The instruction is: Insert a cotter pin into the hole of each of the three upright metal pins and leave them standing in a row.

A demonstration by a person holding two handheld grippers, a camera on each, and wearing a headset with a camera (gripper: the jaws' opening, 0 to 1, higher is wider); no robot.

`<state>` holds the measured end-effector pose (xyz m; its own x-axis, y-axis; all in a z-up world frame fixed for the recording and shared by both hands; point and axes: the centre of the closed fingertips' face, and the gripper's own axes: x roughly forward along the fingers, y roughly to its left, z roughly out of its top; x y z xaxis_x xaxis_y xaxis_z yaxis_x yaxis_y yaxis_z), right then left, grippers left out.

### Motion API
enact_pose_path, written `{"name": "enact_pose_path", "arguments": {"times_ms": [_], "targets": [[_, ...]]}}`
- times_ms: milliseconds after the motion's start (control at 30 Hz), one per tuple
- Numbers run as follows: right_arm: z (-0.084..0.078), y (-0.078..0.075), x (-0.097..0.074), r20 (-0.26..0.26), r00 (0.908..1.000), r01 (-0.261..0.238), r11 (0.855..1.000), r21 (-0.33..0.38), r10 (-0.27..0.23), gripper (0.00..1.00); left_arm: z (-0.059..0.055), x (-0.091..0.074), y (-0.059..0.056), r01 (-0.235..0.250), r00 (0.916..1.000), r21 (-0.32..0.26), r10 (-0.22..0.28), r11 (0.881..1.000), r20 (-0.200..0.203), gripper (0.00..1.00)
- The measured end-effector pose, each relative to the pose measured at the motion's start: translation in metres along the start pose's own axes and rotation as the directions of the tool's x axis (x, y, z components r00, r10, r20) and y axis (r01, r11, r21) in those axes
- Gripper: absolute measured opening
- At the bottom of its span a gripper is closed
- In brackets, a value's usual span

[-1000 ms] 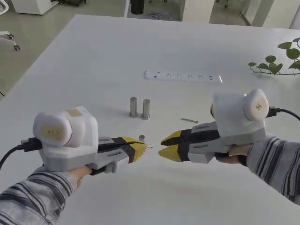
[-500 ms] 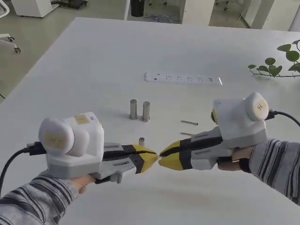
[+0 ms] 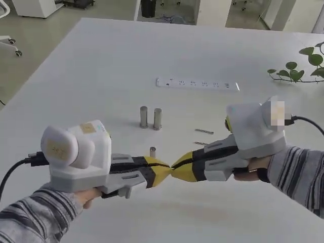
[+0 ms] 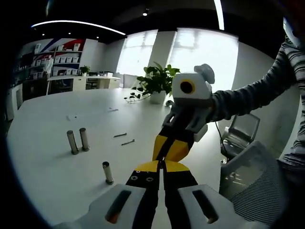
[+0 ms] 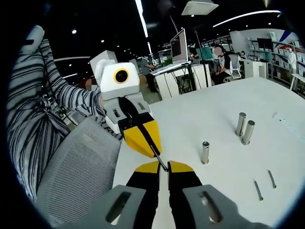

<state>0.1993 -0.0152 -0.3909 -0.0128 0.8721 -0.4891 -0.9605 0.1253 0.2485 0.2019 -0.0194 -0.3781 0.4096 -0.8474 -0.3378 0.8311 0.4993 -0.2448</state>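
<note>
Two upright metal pins (image 3: pixel 144 116) (image 3: pixel 158 119) stand side by side on the white table (image 3: pixel 101 66). A third pin (image 3: pixel 153 151) stands alone nearer me, just behind the grippers. My left gripper (image 3: pixel 167 168) and right gripper (image 3: pixel 174 168) meet tip to tip above the table, both with jaws together. In the right gripper view a thin cotter pin (image 5: pixel 156 155) runs from the left gripper's yellow tips into my right gripper (image 5: pixel 167 168). The left gripper view has my left gripper (image 4: pixel 162 165) touching the other's tips, with the lone pin (image 4: pixel 108 172) to its left.
Two loose cotter pins (image 3: pixel 204 131) (image 3: pixel 201 144) lie on the table right of the metal pins. A white power strip (image 3: pixel 197 84) lies further back, and a trailing plant (image 3: pixel 304 63) reaches in at the right edge. An office chair (image 5: pixel 76 171) stands beside the table.
The right gripper, open a second ago, has moved left and shut. The left gripper has moved right with the cotter pin, so the two tips now meet.
</note>
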Motion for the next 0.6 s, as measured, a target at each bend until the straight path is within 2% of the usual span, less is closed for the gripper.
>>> {"name": "enact_pose_path", "arguments": {"times_ms": [133, 233, 467, 533, 600], "targets": [[-0.003, 0.000, -0.001, -0.034, 0.9994, 0.001, 0.998, -0.066, -0.003, 0.00, -0.002, 0.000, 0.002, -0.005, 1.0000, 0.004, 0.005, 1.000, -0.006, 0.00], [-0.003, 0.001, 0.000, -0.054, 0.9984, 0.009, 0.991, -0.134, -0.017, 0.00, -0.003, 0.000, 0.006, -0.023, 0.9997, 0.007, 0.023, 1.000, -0.005, 0.01], [-0.006, -0.004, 0.001, -0.103, 0.9935, 0.024, 0.973, -0.228, -0.049, 0.00, -0.006, 0.000, 0.013, -0.054, 0.9984, 0.018, 0.055, 0.998, -0.015, 0.03], [-0.007, -0.009, 0.000, -0.118, 0.9910, 0.033, 0.968, -0.250, -0.064, 0.00, -0.010, 0.000, 0.020, -0.089, 0.9954, 0.027, 0.090, 0.996, -0.033, 0.02], [-0.010, -0.016, -0.001, -0.137, 0.9860, 0.056, 0.962, -0.266, -0.095, 0.00, -0.012, -0.001, 0.025, -0.120, 0.9920, 0.034, 0.121, 0.992, -0.036, 0.10]]}}
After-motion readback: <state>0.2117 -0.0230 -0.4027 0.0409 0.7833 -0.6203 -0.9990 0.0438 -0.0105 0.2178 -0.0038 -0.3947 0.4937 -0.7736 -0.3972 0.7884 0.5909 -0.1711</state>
